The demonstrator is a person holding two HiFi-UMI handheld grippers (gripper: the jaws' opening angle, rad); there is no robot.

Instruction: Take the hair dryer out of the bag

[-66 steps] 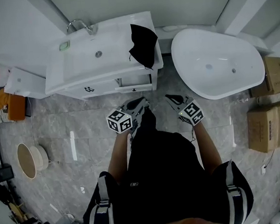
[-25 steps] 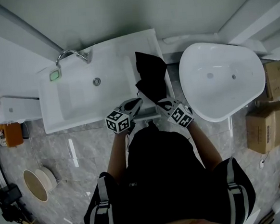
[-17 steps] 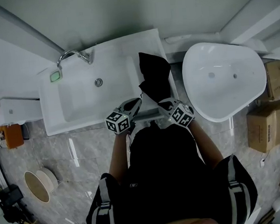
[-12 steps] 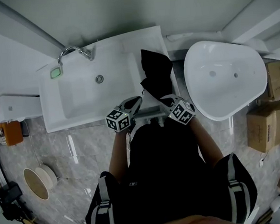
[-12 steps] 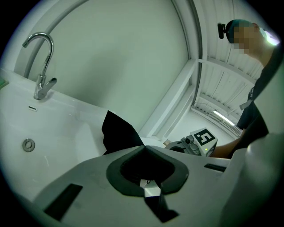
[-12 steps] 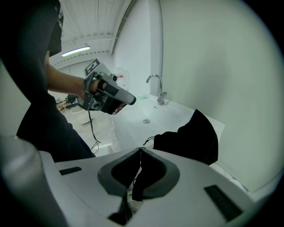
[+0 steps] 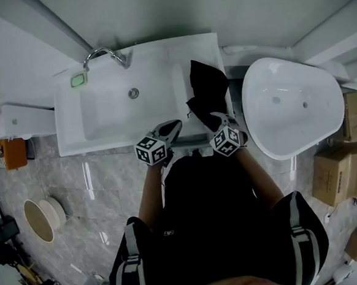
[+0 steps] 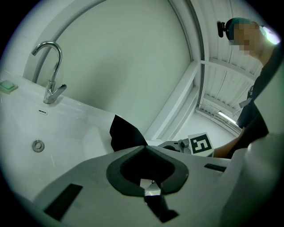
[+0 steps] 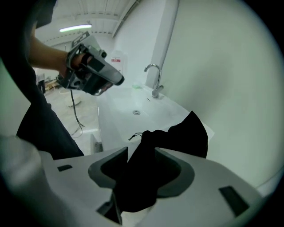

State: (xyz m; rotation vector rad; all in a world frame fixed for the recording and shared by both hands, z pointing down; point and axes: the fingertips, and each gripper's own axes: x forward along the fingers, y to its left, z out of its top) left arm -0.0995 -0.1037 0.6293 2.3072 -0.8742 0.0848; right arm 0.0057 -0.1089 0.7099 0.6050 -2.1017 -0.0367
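Note:
A limp black bag (image 7: 209,93) lies on the right end of the white sink counter (image 7: 103,123); the hair dryer itself does not show. My right gripper (image 7: 217,120) points down at the bag's near end. Its jaws have just been opening and stand open, with the bag's dark cloth (image 9: 177,133) between them in the right gripper view (image 9: 141,149). My left gripper (image 7: 172,127) is shut and holds nothing, level at the counter's front edge just left of the bag (image 8: 126,135). It also shows in the right gripper view (image 9: 95,73).
A chrome faucet (image 7: 104,54) and a green soap dish (image 7: 79,80) stand at the back of the sink. A white bathtub (image 7: 295,105) is close on the right, with cardboard boxes (image 7: 335,185) beyond it. A round basin (image 7: 40,218) lies on the floor at the left.
Both grippers have come forward to the sink's front edge. The right one has tipped downward and reached the near end of the black bag. The left one stays shut.

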